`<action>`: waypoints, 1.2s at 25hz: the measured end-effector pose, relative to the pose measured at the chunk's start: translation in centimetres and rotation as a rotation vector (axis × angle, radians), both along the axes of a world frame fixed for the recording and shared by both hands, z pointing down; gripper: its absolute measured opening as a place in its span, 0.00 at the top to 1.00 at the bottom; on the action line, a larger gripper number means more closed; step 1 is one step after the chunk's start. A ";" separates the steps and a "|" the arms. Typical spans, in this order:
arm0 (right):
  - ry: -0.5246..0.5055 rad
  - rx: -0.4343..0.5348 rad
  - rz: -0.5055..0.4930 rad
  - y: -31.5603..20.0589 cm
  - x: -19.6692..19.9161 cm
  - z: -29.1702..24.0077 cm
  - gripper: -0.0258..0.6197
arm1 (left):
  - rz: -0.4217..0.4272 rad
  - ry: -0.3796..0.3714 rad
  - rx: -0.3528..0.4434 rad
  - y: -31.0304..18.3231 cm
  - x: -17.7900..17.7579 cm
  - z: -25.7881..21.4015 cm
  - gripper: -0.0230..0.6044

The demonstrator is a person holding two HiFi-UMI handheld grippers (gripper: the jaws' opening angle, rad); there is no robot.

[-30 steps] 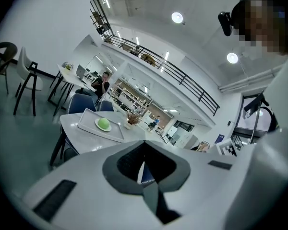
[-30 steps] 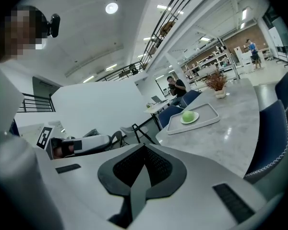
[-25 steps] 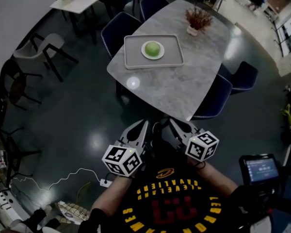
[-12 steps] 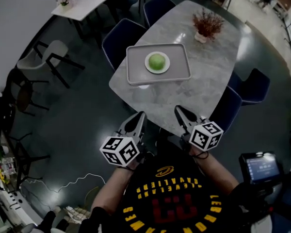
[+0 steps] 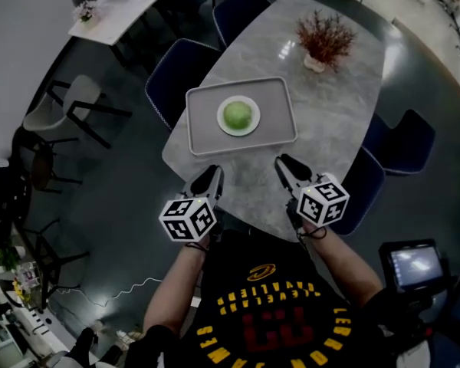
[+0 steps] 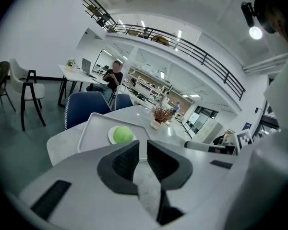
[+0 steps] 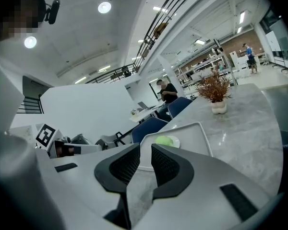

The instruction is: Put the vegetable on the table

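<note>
The left hand-held gripper (image 5: 209, 179), narrowly parted and empty, is held short of the vegetable (image 5: 238, 115), which lies ahead and slightly right on the tray (image 5: 201, 133). From the right hand-held gripper (image 5: 288, 167), likewise parted and empty, it lies ahead-left; neither is judged nearer.

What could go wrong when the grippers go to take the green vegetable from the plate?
The round vegetable lies loose on a small plate in the tray; a glancing touch could roll it off. The left gripper and right gripper show jaws only slightly apart, probably too narrow, so they might push it instead of grasping. The tray near the table edge could slide.
</note>
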State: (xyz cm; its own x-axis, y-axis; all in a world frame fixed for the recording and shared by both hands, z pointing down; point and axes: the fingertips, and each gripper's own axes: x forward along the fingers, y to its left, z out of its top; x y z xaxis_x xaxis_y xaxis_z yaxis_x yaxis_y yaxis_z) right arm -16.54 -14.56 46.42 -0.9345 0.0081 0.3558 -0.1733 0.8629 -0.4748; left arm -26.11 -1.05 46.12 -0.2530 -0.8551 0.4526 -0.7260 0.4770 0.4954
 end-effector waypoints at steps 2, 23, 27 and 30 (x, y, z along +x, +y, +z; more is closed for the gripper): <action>0.026 0.003 0.000 -1.8 -1.1 1.3 0.87 | -0.004 0.013 -0.032 -1.1 -1.8 1.5 0.90; 0.287 -0.097 0.010 -9.0 -14.0 15.2 0.87 | 0.089 0.211 -0.263 -9.8 -15.4 17.2 0.88; 0.328 -0.130 0.017 -9.2 -13.5 17.1 0.87 | 0.107 0.224 -0.287 -10.9 -14.7 18.5 0.88; 0.367 -0.154 0.043 -9.3 -13.5 18.0 0.87 | 0.101 0.244 -0.300 -10.9 -15.1 18.9 0.88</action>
